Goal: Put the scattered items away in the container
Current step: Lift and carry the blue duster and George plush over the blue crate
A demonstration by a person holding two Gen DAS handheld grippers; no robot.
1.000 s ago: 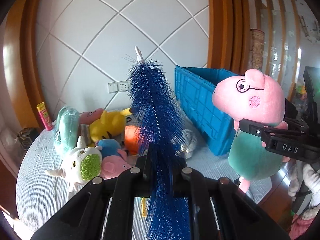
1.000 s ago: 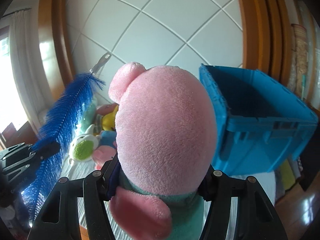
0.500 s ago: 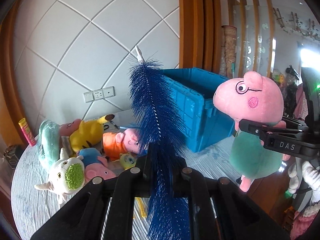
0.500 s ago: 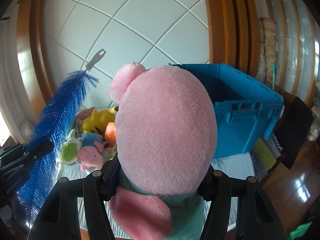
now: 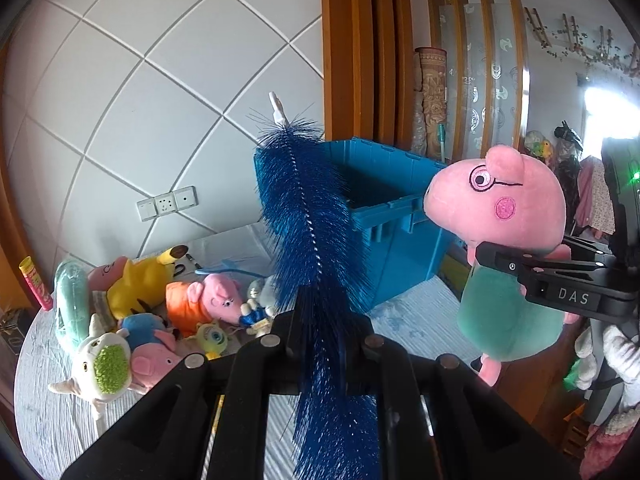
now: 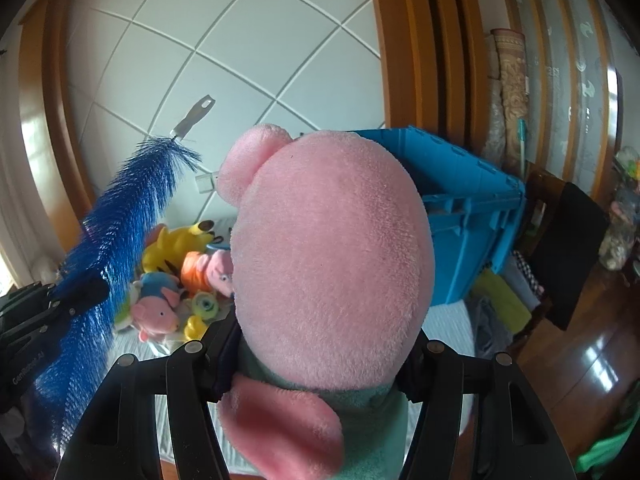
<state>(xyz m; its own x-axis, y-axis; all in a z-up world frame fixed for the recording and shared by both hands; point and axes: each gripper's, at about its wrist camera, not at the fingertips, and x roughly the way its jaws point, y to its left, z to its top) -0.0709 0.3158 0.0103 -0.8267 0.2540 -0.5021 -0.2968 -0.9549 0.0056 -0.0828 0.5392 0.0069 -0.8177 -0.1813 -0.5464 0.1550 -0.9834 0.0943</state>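
My left gripper [image 5: 320, 320] is shut on a long blue bristle brush [image 5: 308, 216], held upright in the air; the brush also shows in the right wrist view [image 6: 116, 220]. My right gripper [image 6: 320, 360] is shut on a pink pig plush in a teal shirt [image 6: 332, 248], held above the table's right side; in the left wrist view the pig plush [image 5: 504, 240] hangs right of the brush. The open blue crate [image 5: 384, 208] stands on the table behind both; it shows in the right wrist view [image 6: 464, 200] too.
Several plush toys lie in a pile at the table's left: a yellow one [image 5: 140, 280], an orange pig [image 5: 200, 300], a white-and-green one [image 5: 104, 364]. The round table [image 5: 48, 420] has a light cloth. A tiled wall stands behind; wooden floor and clutter lie to the right.
Both views have swung rightward, so the blue crate now sits more centred behind the brush and the pig. Both grips are unchanged.
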